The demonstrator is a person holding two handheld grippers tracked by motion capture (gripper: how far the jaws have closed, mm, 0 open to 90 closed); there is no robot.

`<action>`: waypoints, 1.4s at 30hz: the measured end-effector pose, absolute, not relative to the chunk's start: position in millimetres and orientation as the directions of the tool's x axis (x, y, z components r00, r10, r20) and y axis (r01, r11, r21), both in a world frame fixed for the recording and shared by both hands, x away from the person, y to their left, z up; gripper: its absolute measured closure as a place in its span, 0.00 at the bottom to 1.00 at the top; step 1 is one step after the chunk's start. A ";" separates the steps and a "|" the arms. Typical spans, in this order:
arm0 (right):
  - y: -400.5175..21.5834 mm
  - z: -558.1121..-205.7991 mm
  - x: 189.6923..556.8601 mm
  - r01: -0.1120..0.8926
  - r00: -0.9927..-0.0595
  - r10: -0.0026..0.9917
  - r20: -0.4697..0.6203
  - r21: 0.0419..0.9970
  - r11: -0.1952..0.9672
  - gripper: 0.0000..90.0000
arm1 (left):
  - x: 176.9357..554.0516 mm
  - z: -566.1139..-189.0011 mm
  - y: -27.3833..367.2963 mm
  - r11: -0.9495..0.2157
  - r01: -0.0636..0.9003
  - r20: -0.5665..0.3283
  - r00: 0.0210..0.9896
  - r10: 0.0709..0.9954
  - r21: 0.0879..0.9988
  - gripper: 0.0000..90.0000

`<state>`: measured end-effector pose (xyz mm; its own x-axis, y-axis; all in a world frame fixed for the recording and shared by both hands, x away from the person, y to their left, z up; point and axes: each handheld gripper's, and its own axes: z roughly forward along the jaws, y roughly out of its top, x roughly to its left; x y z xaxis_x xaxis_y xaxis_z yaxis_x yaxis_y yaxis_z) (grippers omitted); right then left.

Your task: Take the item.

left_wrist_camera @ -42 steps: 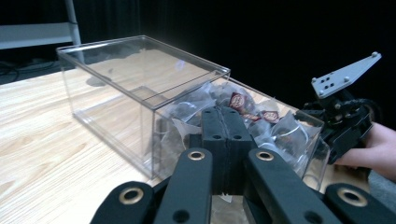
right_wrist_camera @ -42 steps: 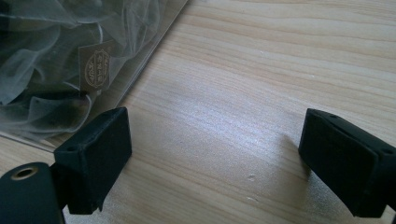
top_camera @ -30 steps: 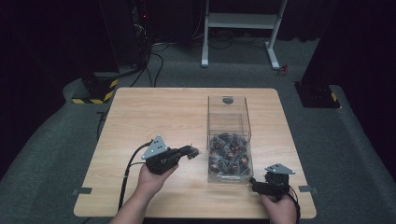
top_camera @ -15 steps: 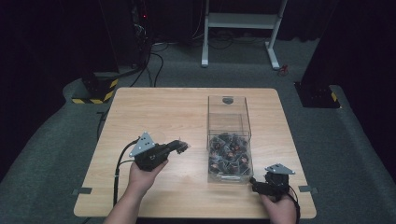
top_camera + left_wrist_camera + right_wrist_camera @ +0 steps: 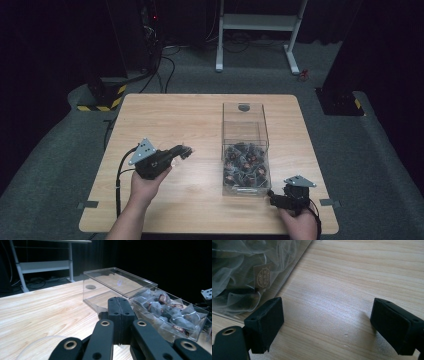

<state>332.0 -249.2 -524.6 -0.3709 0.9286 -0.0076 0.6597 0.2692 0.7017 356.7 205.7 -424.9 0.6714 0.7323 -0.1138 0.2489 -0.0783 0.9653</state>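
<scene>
A clear plastic box (image 5: 245, 125) stands right of the table's middle, its near half packed with several clear sachets of dark contents (image 5: 246, 167). My left gripper (image 5: 186, 151) hovers left of the box, jaws pressed together on what looks like a thin clear sachet (image 5: 37, 346) that hangs below the tips. In the left gripper view the box (image 5: 120, 282) and its sachets (image 5: 170, 312) lie just beyond the jaws. My right gripper (image 5: 274, 197) rests on the table at the box's near right corner. It stands open (image 5: 327, 322) over bare wood, with the box wall (image 5: 242, 277) beside its left jaw.
The wooden table (image 5: 200, 115) has free room at its left and far side. A black cable (image 5: 119, 175) trails from the left gripper toward the table's near edge. A white desk frame (image 5: 260, 30) and dark equipment stand on the floor beyond.
My left gripper has moved left, away from the box, and stayed shut. The right gripper has kept still.
</scene>
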 end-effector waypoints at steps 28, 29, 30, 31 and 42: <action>-249.0 -524.4 331.4 0.660 -0.371 0.929 -0.007 0.702 0.269 0.14 | 369.5 -438.9 243.7 -0.037 0.277 -0.130 0.562 0.817 0.960 1.00; -249.1 -524.4 331.4 0.659 -0.371 0.929 -0.007 0.702 0.269 0.14 | 369.8 -439.6 244.2 -0.034 0.279 -0.134 0.559 0.818 0.960 1.00; -249.0 -524.4 331.4 0.660 -0.371 0.929 -0.007 0.702 0.269 0.14 | 370.3 -440.7 245.2 -0.031 0.281 -0.135 0.554 0.822 0.959 1.00; -249.0 -524.4 331.4 0.659 -0.371 0.929 -0.007 0.702 0.269 0.14 | 370.8 -441.4 245.8 -0.030 0.281 -0.135 0.551 0.823 0.959 1.00; -249.2 -524.4 331.4 0.658 -0.373 0.928 -0.009 0.703 0.271 0.14 | 372.7 -446.3 247.6 -0.049 0.293 -0.119 0.526 0.842 0.955 1.00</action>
